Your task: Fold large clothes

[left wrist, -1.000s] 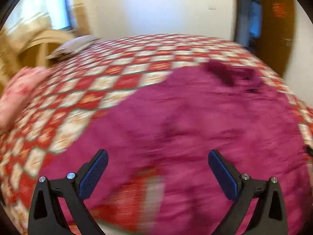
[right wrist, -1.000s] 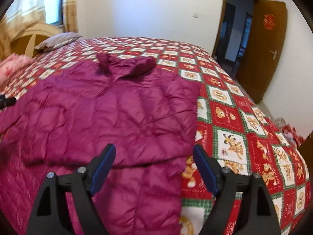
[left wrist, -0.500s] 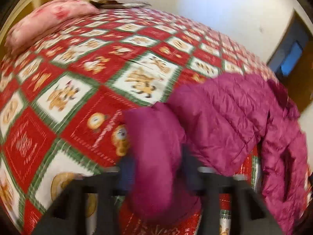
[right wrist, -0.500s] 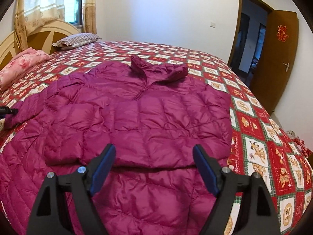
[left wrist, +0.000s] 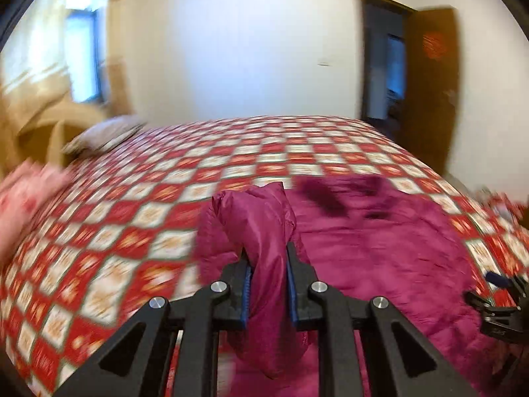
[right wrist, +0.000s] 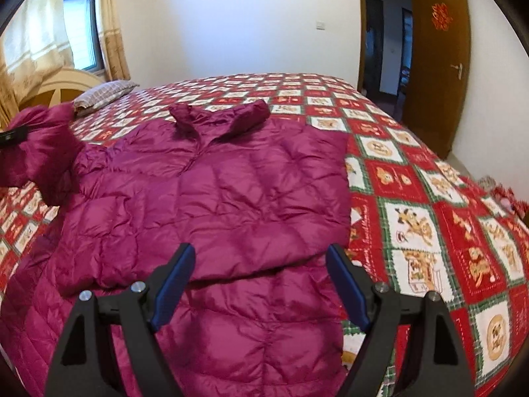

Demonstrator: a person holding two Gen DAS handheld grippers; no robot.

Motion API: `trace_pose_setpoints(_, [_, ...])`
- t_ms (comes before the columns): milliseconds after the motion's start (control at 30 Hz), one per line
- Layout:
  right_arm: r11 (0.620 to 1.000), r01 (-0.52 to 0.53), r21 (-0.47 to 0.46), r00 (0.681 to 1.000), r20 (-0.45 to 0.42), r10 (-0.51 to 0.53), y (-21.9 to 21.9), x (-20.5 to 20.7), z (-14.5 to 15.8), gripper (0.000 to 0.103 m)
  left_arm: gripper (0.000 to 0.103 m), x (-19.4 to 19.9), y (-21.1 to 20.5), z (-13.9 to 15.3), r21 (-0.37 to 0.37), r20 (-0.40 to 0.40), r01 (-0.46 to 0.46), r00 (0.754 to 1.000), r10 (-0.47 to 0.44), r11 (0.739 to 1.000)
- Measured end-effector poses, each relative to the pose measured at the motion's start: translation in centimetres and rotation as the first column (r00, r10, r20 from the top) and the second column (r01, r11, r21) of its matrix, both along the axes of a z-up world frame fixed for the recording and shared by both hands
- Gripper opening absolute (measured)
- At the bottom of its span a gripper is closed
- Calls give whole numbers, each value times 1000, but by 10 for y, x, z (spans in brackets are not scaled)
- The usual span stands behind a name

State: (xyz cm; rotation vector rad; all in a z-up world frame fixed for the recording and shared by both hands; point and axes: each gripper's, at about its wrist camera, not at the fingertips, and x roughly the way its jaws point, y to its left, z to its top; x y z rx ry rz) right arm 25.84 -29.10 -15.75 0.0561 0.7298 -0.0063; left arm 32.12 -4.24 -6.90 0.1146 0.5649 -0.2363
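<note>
Upper left of right-wrist frame: left gripper (right wrist: 13,135) clamps the lifted sleeve (right wrist: 43,145) of the magenta quilted down jacket (right wrist: 211,198), spread on the checked bedspread (right wrist: 413,198). Sleeve fold likely underway; next, lay it across the chest. Lower centre: right gripper (right wrist: 261,294) wide, empty.

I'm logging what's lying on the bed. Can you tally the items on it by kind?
Jacket: 1
Pillow: 1
Pink blanket: 1
Total: 3, all on the checked bedspread.
</note>
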Motion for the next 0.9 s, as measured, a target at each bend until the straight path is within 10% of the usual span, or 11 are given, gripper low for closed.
trace_pose_setpoints(133, [1000,10,7,1000,-5,-10,-6,-3,-1,84,29,-15,-83,-23,93,-10,141,990,-141,986])
trace_pose_setpoints(200, [1000,16,10,1000,-9,-16,-12,-3,-1,84,64,-26,-105,-29,142,8,139,990,-141,980])
trace_pose_setpoints(367, [999,13,33,999,-33,-12,-20,0,0,85,95,-42,-104,-23,155,111,82,989,-99,985])
trace_pose_setpoints(767, [978,-110,175,990,-70,124,13,42,13,96,96,14,32,-74,123,-49,-260,962,267,958])
trace_pose_setpoints(833, [969,-125,214,982,-115,152,20,56,4,88,96,19,49,-91,110,-98,-300,945,311,947])
trace_pose_setpoints(900, [953,-130,273,966,-183,184,24,71,-10,58,96,21,58,-105,113,-132,-326,931,339,939])
